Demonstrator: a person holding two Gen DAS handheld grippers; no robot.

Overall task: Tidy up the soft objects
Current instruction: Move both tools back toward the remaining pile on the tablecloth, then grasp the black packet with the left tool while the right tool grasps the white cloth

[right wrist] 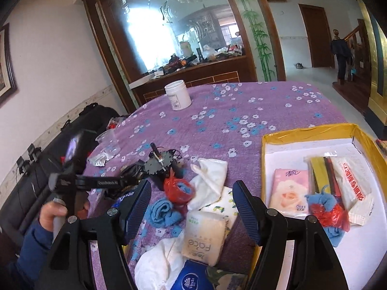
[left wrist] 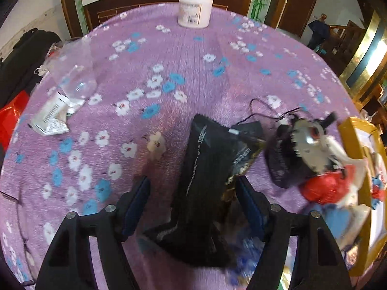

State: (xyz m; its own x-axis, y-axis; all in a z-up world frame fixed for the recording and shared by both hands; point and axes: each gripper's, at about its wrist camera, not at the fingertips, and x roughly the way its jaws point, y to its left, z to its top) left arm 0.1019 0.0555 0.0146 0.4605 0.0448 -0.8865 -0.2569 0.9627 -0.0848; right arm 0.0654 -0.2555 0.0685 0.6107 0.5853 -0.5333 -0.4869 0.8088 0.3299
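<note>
In the left wrist view, my left gripper [left wrist: 193,188] is open, its blue-padded fingers either side of a black cloth pouch [left wrist: 200,174] lying on the purple floral tablecloth [left wrist: 135,55]; the pads stand apart from it. In the right wrist view, my right gripper [right wrist: 192,200] is open above a pile: a "Face" tissue pack [right wrist: 205,236], white cloths [right wrist: 210,181], a blue towel roll [right wrist: 164,211], a red bag with blue cloth [right wrist: 177,189] and a blue tissue pack [right wrist: 191,279]. The yellow box [right wrist: 307,131] at right holds a pink tissue pack [right wrist: 290,191] and other packets.
A black geared motor [right wrist: 160,166] with wires sits behind the pile; it also shows in the left wrist view [left wrist: 302,149]. A white jar [right wrist: 177,95] stands at the table's far side. A clear plastic cup [left wrist: 77,72] and foil packets [left wrist: 50,118] lie at the left edge.
</note>
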